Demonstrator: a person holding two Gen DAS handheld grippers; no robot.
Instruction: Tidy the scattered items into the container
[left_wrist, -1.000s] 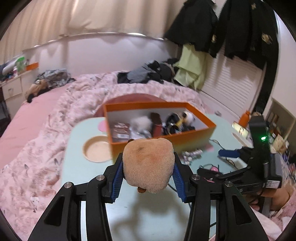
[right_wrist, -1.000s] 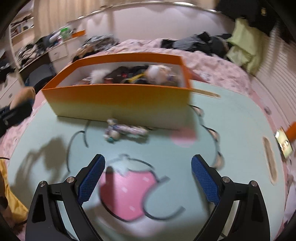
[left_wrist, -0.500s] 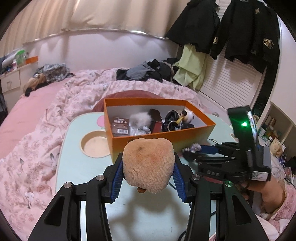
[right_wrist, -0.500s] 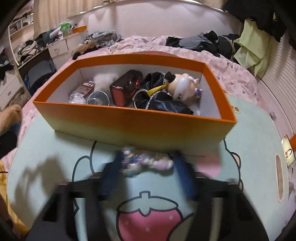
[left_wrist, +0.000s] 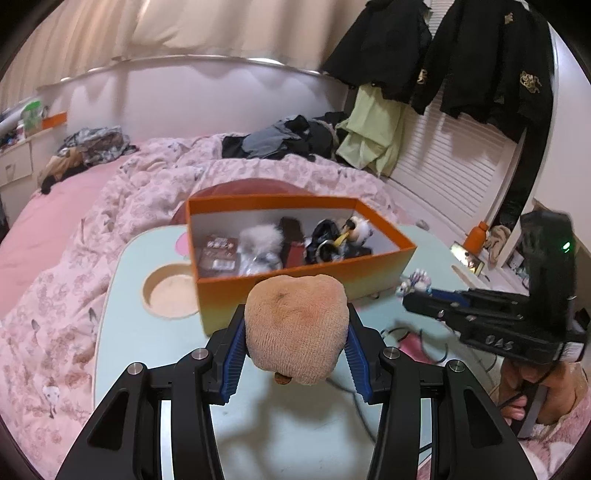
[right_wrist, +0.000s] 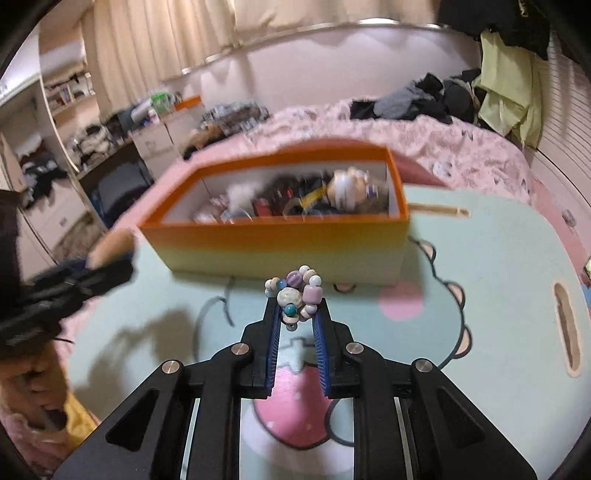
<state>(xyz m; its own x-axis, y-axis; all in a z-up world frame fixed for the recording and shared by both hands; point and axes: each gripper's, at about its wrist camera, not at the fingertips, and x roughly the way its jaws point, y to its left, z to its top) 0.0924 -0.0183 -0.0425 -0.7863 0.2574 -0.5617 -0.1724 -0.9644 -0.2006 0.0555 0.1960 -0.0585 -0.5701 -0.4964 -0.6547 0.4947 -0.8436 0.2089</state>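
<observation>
Left wrist view: the left gripper (left_wrist: 295, 332) sat about half open, both blue pads pressed into a tan plush (left_wrist: 296, 326) that bulged between them. It hung over the table (left_wrist: 147, 350), just short of the orange box (left_wrist: 306, 280). The box stood on the mint tabletop, already holding a white puff, a dark pouch, a small figure and some packets. At right, the right gripper (left_wrist: 415, 291) reached in, a bead bracelet (left_wrist: 414, 282) pinched at its tip, raised off the table near the box's right end. A hand (left_wrist: 532, 391) held its grip low right.

Right wrist view: the right gripper (right_wrist: 297, 314) had just been closing, and its jaws stood nearly together, clamped on the bracelet (right_wrist: 297, 293), which poked out past the fingertips. The bracelet was lifted clear of the table (right_wrist: 498, 266), in front of the box's (right_wrist: 280, 243) near wall. The box looked blurred. At far left, the left gripper (right_wrist: 85, 273) showed dimly with the plush (right_wrist: 110, 245) at its tip.
</observation>
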